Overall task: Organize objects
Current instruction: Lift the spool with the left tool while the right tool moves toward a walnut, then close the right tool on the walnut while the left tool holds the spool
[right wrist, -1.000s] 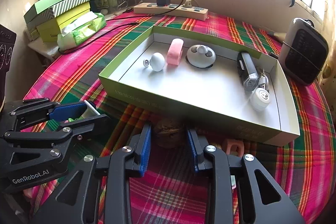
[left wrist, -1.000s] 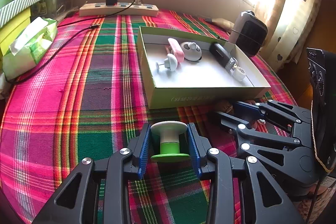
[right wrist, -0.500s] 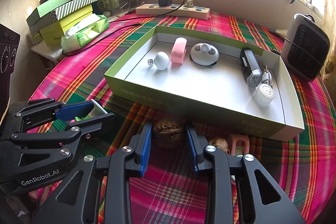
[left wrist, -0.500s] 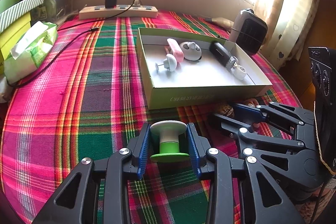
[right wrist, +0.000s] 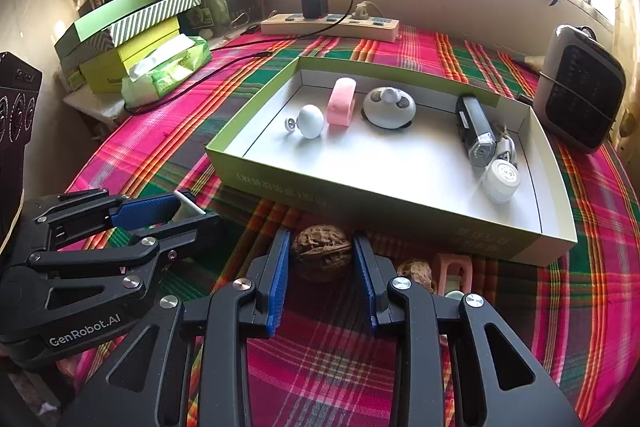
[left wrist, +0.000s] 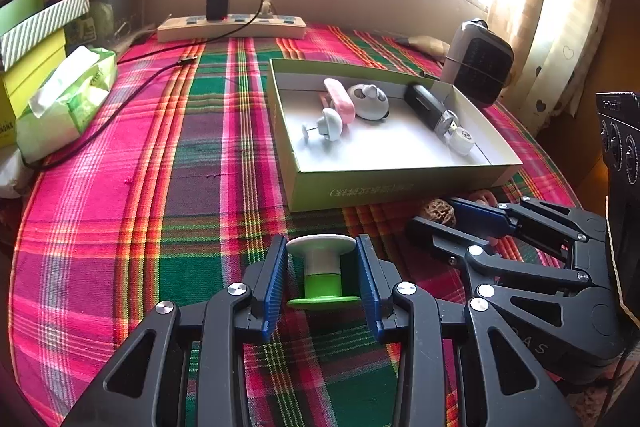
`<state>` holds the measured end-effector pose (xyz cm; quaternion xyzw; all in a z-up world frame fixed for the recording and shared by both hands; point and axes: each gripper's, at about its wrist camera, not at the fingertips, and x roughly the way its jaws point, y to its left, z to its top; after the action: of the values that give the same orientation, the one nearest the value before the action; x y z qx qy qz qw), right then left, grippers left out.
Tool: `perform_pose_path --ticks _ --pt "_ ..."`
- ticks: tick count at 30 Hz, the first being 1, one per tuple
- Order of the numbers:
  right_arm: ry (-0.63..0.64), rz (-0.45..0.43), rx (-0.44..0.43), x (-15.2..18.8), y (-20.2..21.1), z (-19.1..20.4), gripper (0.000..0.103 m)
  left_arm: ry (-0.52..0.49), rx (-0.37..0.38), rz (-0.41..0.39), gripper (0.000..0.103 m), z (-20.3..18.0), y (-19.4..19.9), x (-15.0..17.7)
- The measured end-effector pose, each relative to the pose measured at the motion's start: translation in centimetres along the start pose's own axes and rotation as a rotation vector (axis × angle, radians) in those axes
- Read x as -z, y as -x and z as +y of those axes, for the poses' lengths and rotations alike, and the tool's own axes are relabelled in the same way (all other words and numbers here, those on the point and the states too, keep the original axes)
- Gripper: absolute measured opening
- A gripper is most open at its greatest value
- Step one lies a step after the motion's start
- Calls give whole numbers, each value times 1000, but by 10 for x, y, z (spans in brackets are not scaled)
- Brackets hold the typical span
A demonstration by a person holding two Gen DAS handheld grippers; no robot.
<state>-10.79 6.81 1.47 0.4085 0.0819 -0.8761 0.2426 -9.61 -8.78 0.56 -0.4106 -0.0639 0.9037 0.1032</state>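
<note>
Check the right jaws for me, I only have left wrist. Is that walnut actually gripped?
Observer: Looks so. In the right wrist view the walnut sits between the right gripper pads, touching both.
Operator: Anything loose behind that gripper?
Observer: A second, smaller walnut lies on the cloth just right of the jaws, outside the box.
Operator: And past that?
Observer: A pink piece with slots stands right beside the smaller walnut, in front of the box's front wall.
</note>
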Motion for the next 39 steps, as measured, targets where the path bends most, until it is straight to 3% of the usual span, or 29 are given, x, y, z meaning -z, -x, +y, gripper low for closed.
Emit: perform_pose_path --ticks 28,39 --pt "-32 -87 -14 -3 33 -10 32 -22 -8 -56 32 -11 23 -8" --pt "-50 -116 7 -18 39 -29 32 -37 11 -92 32 -21 27 -27"
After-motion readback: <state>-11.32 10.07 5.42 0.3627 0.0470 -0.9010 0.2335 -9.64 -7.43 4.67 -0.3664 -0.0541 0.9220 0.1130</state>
